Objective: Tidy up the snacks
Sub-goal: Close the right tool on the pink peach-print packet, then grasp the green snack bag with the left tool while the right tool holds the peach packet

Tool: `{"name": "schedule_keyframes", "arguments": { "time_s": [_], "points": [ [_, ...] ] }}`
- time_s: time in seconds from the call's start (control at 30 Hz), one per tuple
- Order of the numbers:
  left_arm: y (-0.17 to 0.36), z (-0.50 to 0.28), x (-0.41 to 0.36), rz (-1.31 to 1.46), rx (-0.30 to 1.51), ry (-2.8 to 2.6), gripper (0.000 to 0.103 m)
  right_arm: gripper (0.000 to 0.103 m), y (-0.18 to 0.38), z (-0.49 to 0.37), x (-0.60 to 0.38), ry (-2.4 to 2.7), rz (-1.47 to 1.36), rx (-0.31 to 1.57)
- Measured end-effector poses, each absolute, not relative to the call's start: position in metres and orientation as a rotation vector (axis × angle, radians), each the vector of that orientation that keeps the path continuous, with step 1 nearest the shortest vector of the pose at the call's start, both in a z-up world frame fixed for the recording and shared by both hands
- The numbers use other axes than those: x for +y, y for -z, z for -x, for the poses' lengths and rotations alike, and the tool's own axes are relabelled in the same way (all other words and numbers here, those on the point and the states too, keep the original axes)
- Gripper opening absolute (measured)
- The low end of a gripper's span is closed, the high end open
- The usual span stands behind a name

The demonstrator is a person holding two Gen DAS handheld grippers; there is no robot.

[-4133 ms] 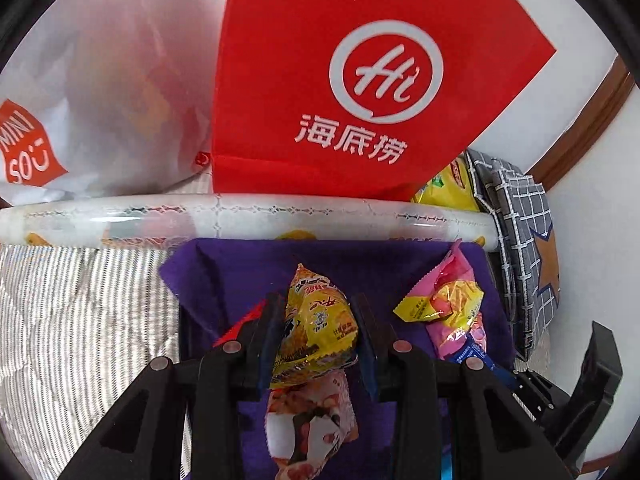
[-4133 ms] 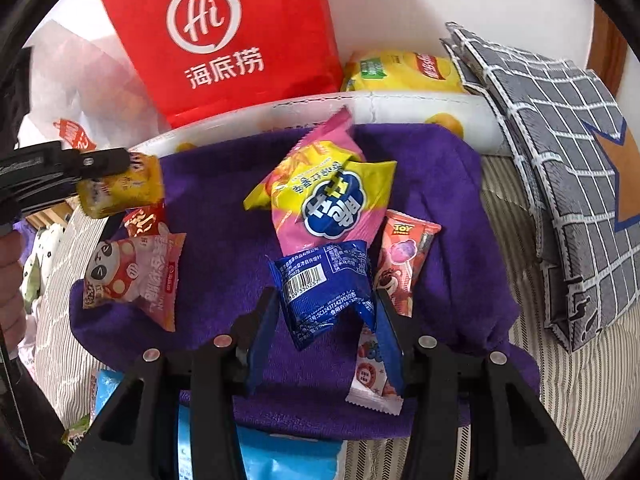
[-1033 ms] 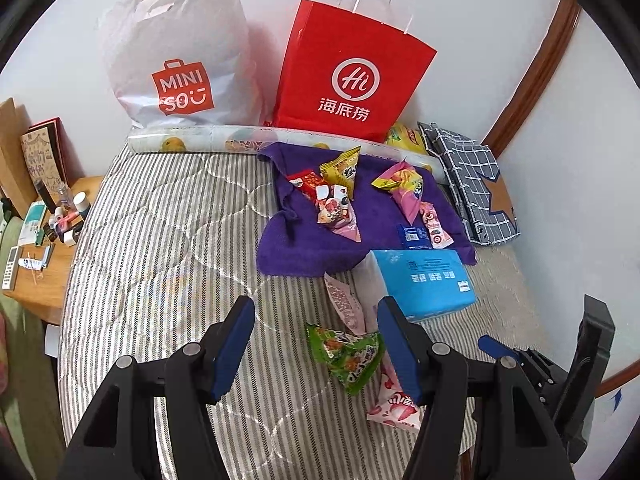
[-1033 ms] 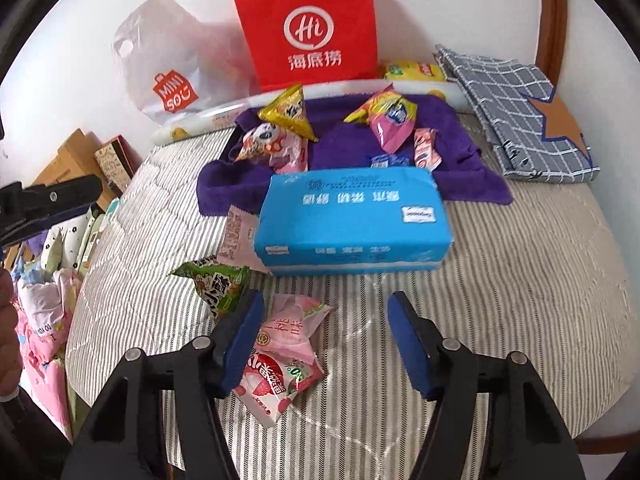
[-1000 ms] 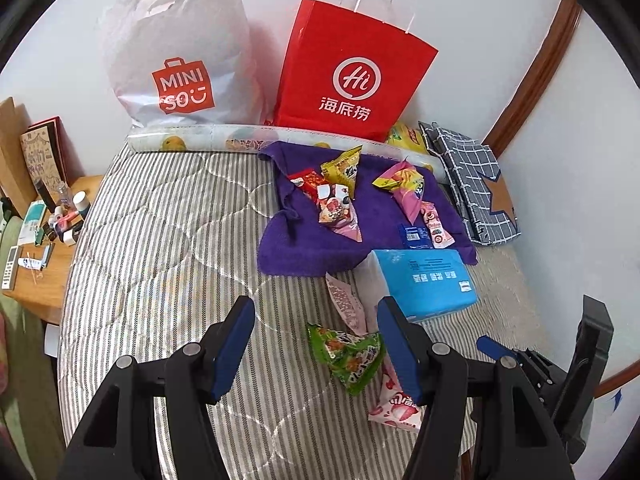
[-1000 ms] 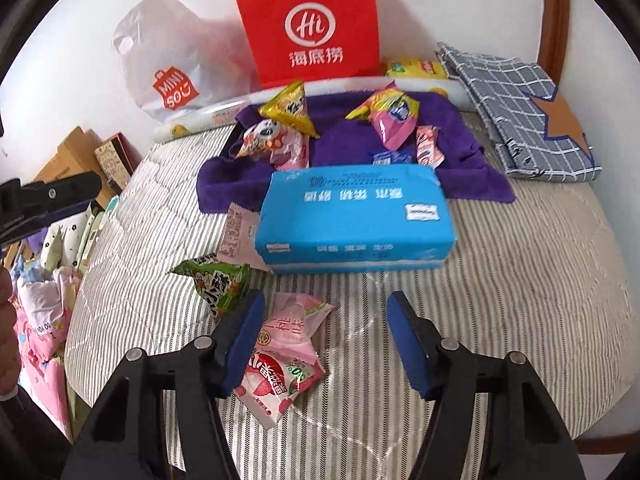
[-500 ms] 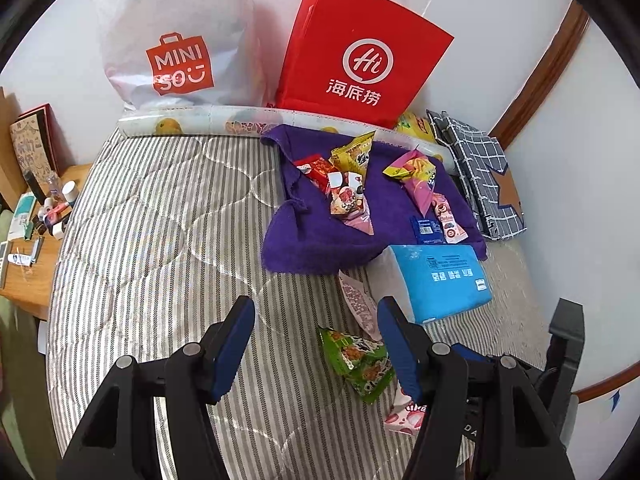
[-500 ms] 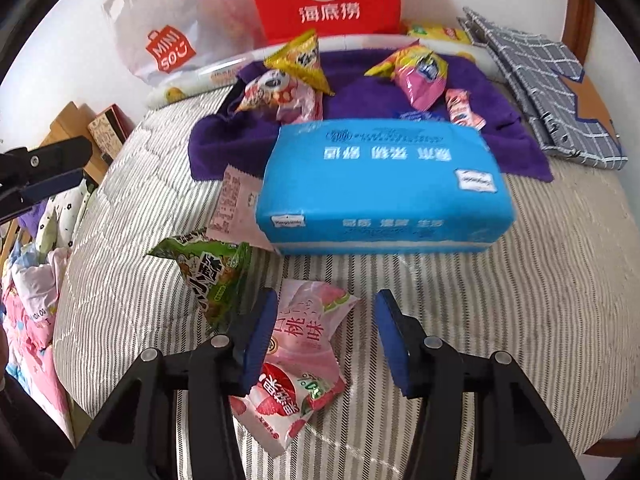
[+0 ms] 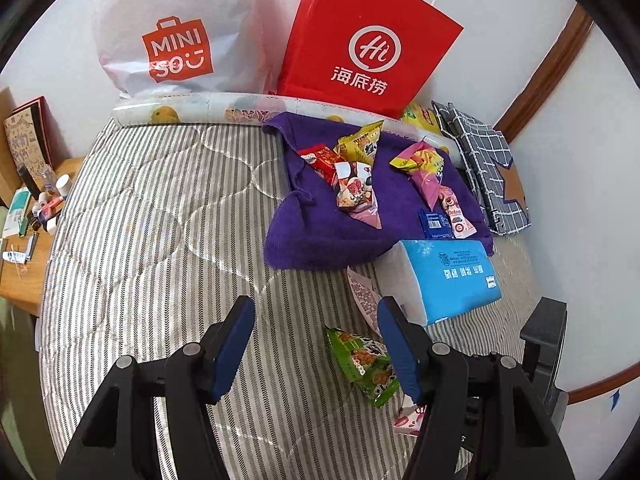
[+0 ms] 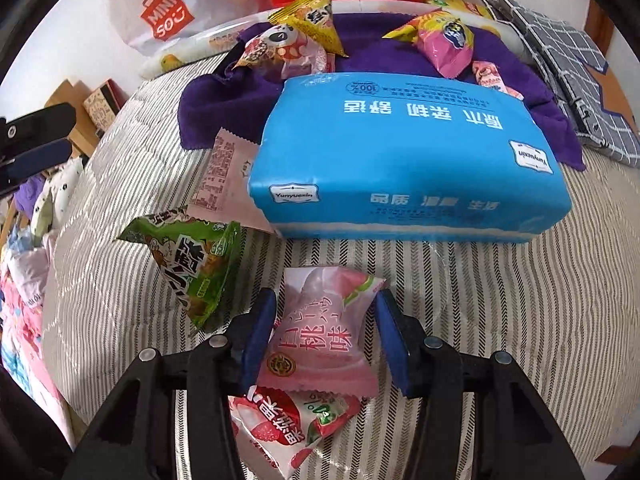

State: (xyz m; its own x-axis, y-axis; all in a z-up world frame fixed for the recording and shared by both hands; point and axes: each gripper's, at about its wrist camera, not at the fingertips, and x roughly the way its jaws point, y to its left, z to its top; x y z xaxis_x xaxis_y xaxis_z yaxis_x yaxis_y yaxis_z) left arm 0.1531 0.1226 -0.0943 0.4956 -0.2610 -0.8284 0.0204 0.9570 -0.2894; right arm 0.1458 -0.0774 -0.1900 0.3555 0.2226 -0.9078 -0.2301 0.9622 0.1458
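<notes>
Several snack packets lie on a purple towel (image 9: 320, 236) (image 10: 372, 60) at the back of the striped mattress. In front of it lie a green snack packet (image 9: 362, 364) (image 10: 196, 264), a pale pink flat packet (image 10: 228, 176) and two pink packets. My right gripper (image 10: 326, 312) is open, its jaws on either side of the pink peach packet (image 10: 320, 336), not closed on it. A pink lychee packet (image 10: 288, 428) lies under it. My left gripper (image 9: 316, 320) is open and empty above the mattress, just left of the green packet.
A blue tissue pack (image 9: 448, 276) (image 10: 404, 160) lies between the towel and the loose packets. A red paper bag (image 9: 364, 40) and a white Miniso bag (image 9: 176, 32) stand at the wall. A grey checked cloth (image 9: 488, 168) lies right. A cluttered wooden side table (image 9: 24, 248) is left.
Both grippers have moved forward and down toward the loose packets. The right gripper's jaws now straddle the pink peach packet. The left stays open and empty.
</notes>
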Motion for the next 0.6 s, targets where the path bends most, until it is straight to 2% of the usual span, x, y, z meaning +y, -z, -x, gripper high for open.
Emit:
{"name": "schedule_keyframes", "arguments": {
  "time_s": [0.03,0.07,0.1,0.5,0.6],
  "points": [
    [0.095,-0.153,0.121,0.254,1.044,0.172,0.062,0.051,0.19,-0.145,-0.076,-0.292,0.018,1.169],
    [0.096,-0.154,0.121,0.253,1.046,0.173,0.062,0.044,0.189,-0.145,-0.076,-0.289,0.031,1.161],
    [0.096,-0.154,0.119,0.249,1.048,0.176,0.062,0.043,0.189,-0.144,-0.075,-0.287,0.046,1.156],
    [0.109,-0.154,0.09,0.192,1.081,0.206,0.062,0.042,0.177,-0.131,-0.124,-0.252,0.03,1.078],
    [0.115,-0.152,0.076,0.162,1.088,0.223,0.069,0.042,0.178,-0.129,-0.145,-0.219,0.018,1.07]
  ]
}}
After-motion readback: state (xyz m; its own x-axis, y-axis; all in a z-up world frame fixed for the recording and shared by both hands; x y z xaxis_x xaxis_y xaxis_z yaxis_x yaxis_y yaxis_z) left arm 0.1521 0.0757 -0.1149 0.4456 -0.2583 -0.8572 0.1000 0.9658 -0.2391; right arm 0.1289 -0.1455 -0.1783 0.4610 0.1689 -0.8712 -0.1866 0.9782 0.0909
